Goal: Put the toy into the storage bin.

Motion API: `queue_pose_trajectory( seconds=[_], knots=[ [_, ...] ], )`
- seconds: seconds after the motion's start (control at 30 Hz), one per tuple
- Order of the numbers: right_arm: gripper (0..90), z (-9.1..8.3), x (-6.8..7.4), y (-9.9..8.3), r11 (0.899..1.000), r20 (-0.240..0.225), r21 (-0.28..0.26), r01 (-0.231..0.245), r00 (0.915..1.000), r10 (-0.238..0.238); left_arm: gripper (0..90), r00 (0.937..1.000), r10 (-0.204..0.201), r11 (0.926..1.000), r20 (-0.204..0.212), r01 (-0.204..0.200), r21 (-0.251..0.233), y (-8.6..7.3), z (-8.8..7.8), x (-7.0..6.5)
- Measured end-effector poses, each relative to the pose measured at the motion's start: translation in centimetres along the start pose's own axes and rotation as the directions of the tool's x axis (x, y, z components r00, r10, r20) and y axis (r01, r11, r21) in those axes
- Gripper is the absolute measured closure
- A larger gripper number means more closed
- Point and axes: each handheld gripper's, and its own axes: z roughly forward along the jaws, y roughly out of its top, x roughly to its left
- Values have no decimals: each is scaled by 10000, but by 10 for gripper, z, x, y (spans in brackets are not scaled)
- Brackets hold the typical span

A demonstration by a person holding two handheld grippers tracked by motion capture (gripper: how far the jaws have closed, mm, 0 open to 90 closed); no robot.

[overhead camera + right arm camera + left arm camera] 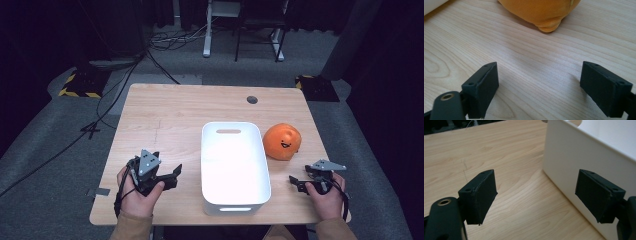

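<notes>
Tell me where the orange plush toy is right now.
In the high view the orange plush toy sits on the table, just right of the white bin and ahead of the open right gripper.

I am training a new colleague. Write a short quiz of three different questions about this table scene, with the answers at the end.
1. True or false: the bin holds the orange toy.
2. Which gripper is nearer the toy: A) the left gripper, B) the right gripper?
3. Fill in: the jaws of both grippers stand ____, with nothing between them.

Key:
1. False. The toy lies on the table, beside the bin, which looks empty.
2. B. In the right gripper view the toy lies just ahead.
3. Open.
</notes>
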Motion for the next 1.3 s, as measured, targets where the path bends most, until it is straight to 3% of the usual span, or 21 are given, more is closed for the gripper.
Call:
queue_pose_trajectory(
  seconds=[0.37, 1.1, 1.23, 1.3],
  knots=[
    [154, 0, 0, 0, 10000, -5, -15, 32, 10000, -32, 178, 9992, -253, 9941, -308, 284, 1043, -19, 23, 26],
    [154, 0, 0, 0, 10000, -10, 1, -16, 10000, 16, 179, 9965, -705, 9608, -450, 799, 2654, -53, 55, 56],
    [154, 0, 0, 0, 10000, -13, 0, -4, 10000, 4, 169, 9969, -650, 9549, -441, 750, 2871, -59, 60, 60],
    [154, 0, 0, 0, 10000, -4, -5, 2, 10000, -2, 163, 9980, -440, 9517, -448, 555, 3021, -63, 63, 63]
  ],
)
